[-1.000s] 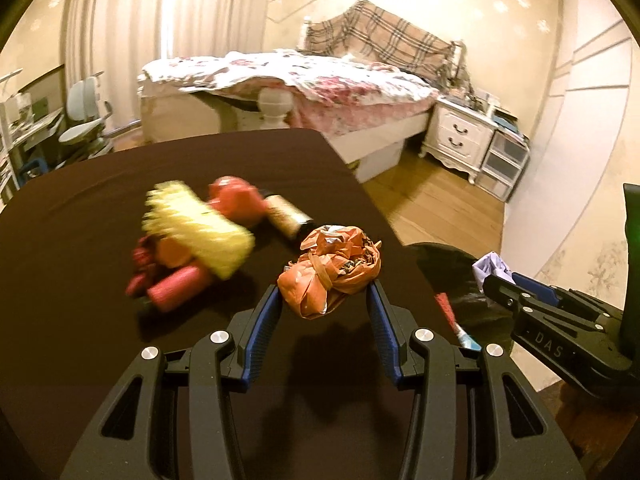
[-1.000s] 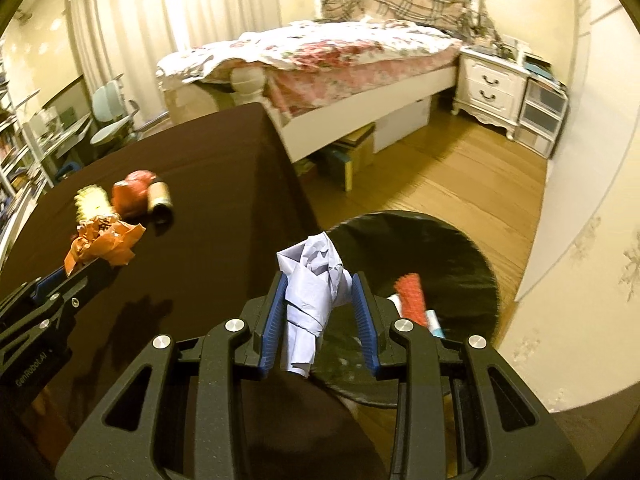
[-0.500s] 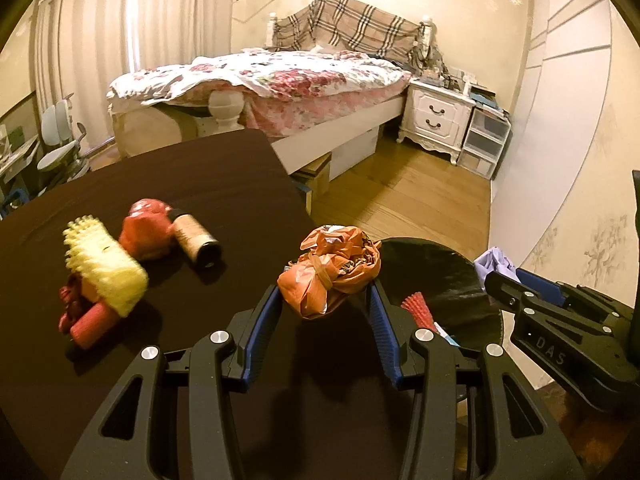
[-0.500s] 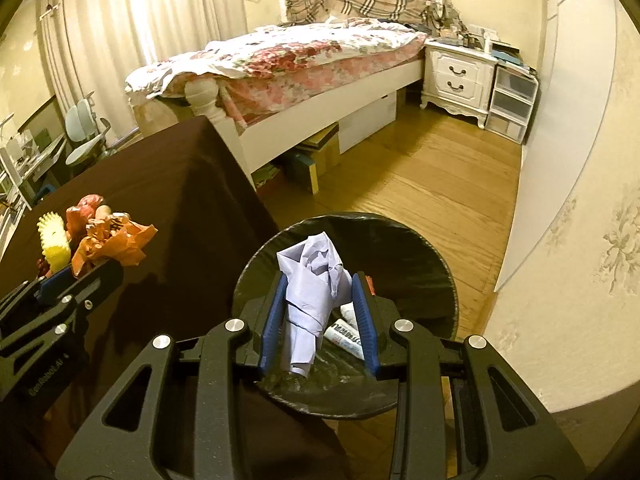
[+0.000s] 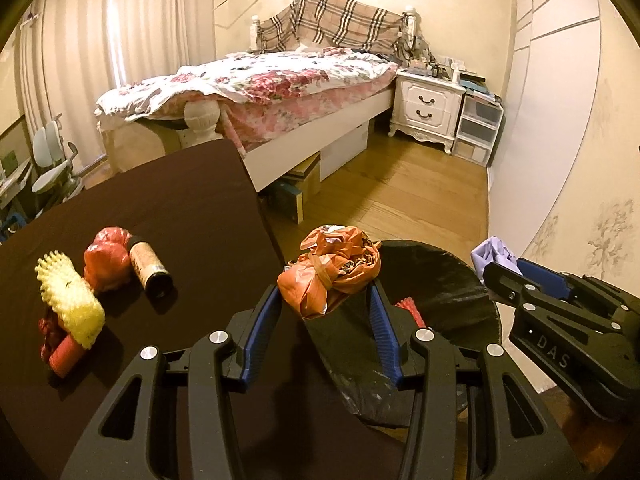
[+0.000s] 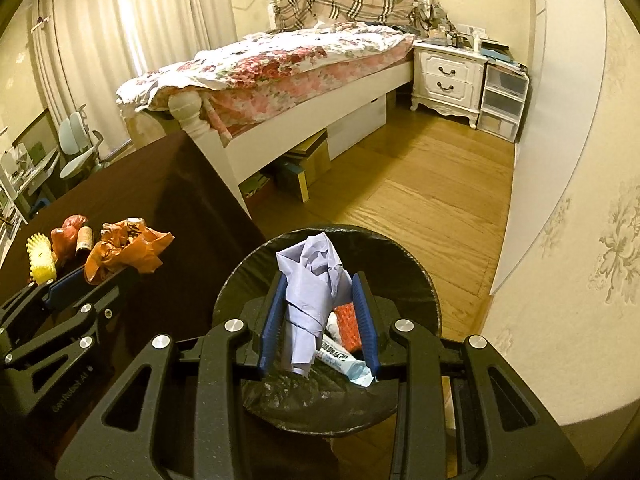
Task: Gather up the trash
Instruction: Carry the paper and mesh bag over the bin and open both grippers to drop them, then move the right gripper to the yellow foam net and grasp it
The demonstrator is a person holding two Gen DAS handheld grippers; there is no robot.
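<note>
On the left of the dark tabletop [image 5: 120,208] lies what is still to be picked up: a yellow foam net [image 5: 70,300] lying across red scraps, a crumpled red bag [image 5: 106,258] and a small brown bottle [image 5: 149,270] lying on its side. The net and bag look soft and nearly weightless, best pinched across the bulk; the bottle seems rigid and likely to roll, so across its body is the safer hold.

The left claw [image 5: 324,312] pinches a knotted orange plastic bag [image 5: 328,272], which hangs over the tabletop's right edge, just short of the bin. Its jaws have just been opening a little, with the bag still wedged between the blue pads. The bag looks light, slick and squashy, so a firm squeeze on its thick middle suits it.

To the right, the right claw [image 6: 318,312] holds a crumpled pale purple paper [image 6: 312,280] directly above the black-lined bin [image 6: 240,276] on the floor. Its jaws have also been easing apart; the paper still stands between the pads. Paper like this is light and springy and should drop freely.

Inside the bin lie a red mesh scrap [image 6: 346,322] and a white-and-blue wrapper [image 6: 342,362]; the rest is hidden behind the claw.
</note>
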